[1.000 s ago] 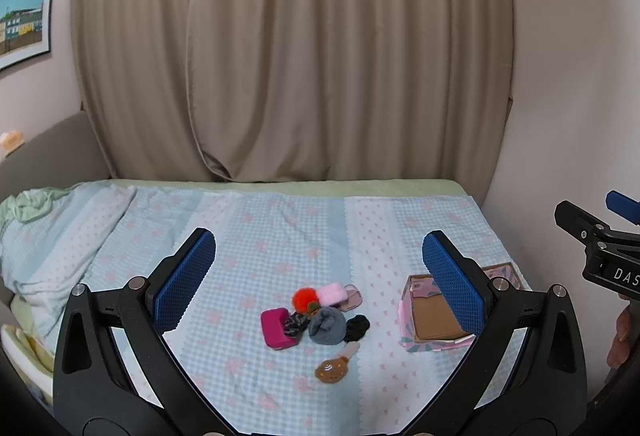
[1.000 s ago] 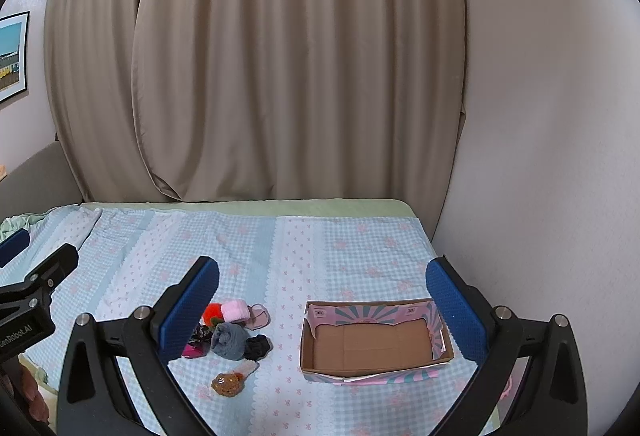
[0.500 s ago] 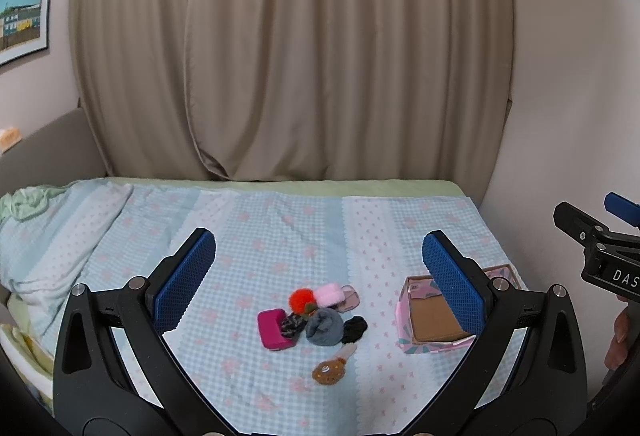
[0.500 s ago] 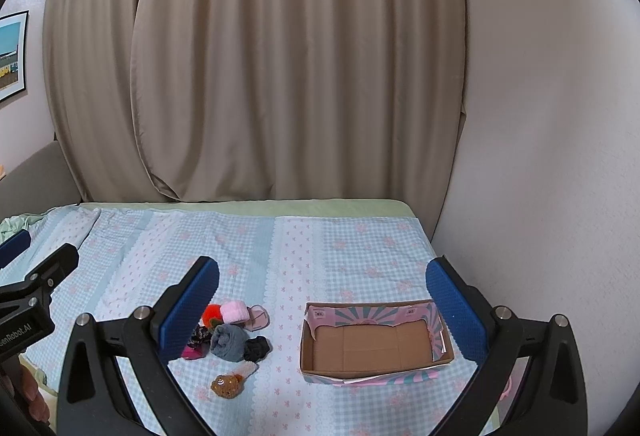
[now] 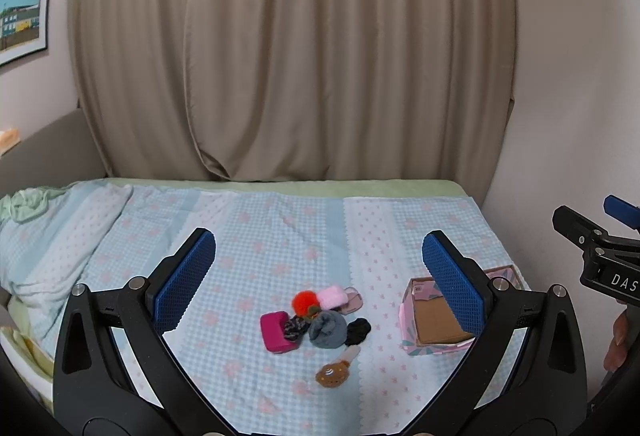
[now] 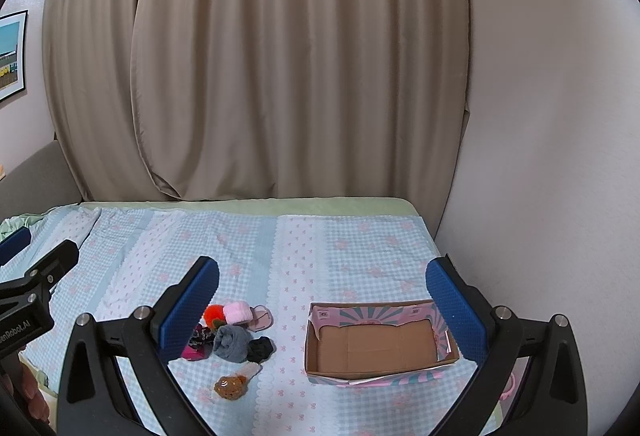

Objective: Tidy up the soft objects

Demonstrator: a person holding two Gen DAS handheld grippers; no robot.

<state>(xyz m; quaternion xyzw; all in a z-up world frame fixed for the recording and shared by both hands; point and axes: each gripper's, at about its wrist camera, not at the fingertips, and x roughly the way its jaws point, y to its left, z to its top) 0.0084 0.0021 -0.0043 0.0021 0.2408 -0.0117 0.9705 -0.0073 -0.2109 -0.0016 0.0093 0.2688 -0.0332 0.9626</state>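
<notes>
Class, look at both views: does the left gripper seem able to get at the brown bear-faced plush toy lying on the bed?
Probably yes. The left gripper is open above the bed, and the brown bear-faced plush toy lies apart from the pile, nearest the camera, with nothing over it.

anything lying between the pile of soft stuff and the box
Nothing visible does. Only bare bedspread separates the pile from the open, empty box to its right.

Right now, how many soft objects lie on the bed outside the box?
About 8, all clustered left of the cardboard box; the brown plush charm lies nearest. Some may be hidden beneath the gray sock.
</notes>
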